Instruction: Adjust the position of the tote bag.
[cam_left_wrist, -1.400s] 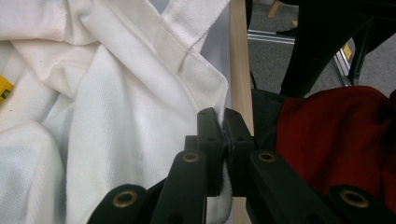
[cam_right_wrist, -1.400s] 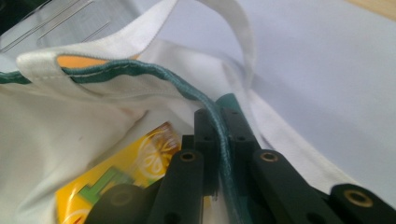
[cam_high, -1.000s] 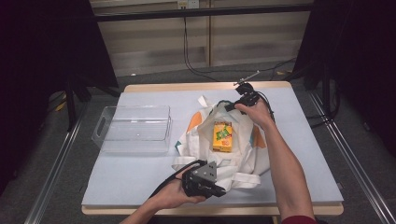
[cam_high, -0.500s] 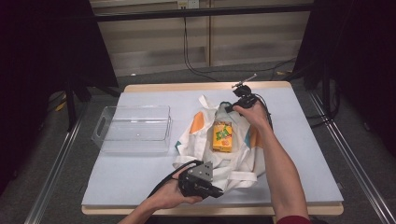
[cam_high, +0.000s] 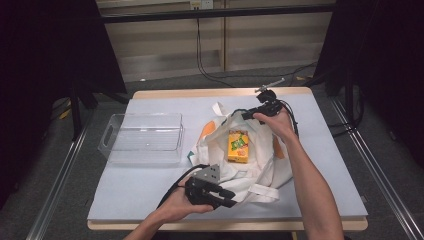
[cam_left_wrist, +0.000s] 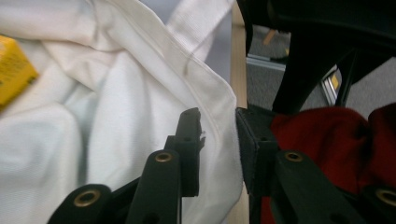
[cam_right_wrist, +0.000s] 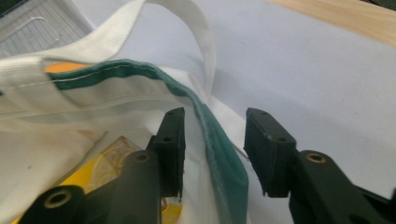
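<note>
My left hand-held gripper (cam_left_wrist: 217, 128) and right hand-held gripper (cam_right_wrist: 212, 140) both stand parted, each straddling the white cloth tote bag's (cam_high: 240, 170) rim, with the yellow juice carton (cam_high: 238, 146) inside.

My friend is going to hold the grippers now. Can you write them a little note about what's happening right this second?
Left gripper: at the near rim of the white tote bag, jaws apart with the cloth edge between them, not clamped.
Right gripper: at the far rim, jaws open astride the green-trimmed edge.
The yellow juice carton lies inside the open bag, in the middle of the table. A clear plastic bin stands empty to the left.
Done: the bag's mouth is spread wide.
Left: probably lifting the carton out, perhaps into the bin.
</note>
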